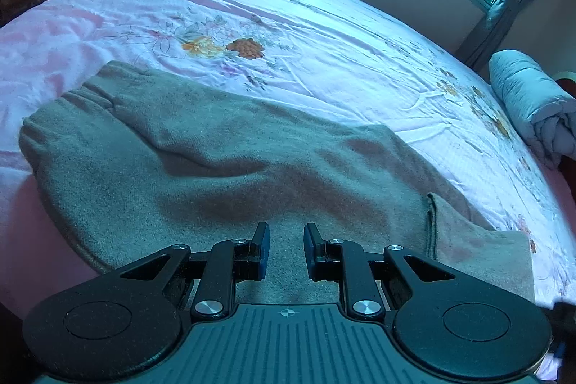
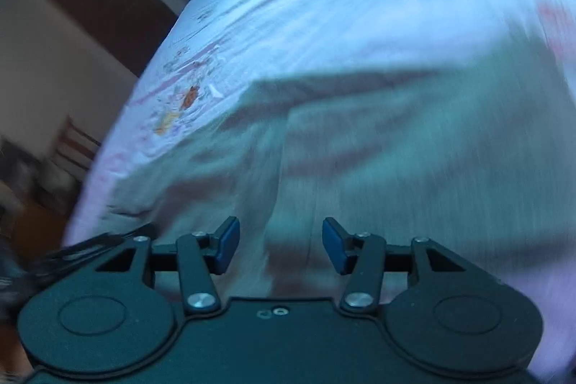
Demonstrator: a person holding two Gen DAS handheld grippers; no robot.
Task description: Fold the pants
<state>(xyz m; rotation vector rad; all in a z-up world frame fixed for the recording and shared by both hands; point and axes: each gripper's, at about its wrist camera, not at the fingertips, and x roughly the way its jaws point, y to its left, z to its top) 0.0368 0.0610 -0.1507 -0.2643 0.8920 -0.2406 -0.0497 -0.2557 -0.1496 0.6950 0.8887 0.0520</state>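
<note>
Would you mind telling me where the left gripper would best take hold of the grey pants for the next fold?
Probably the gathered waistband end of the pants, approached from the far left. That edge is thick and bunched, so it offers a raised lip, whereas the cloth under the open left gripper lies flat on the bedsheet with nothing to pinch.

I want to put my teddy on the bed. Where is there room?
The sheet is bare beyond the pants, around the orange flowers and over toward the rolled quilt. The near edge is crowded: the pants cover it, with the left tool and right tool open above them.
</note>
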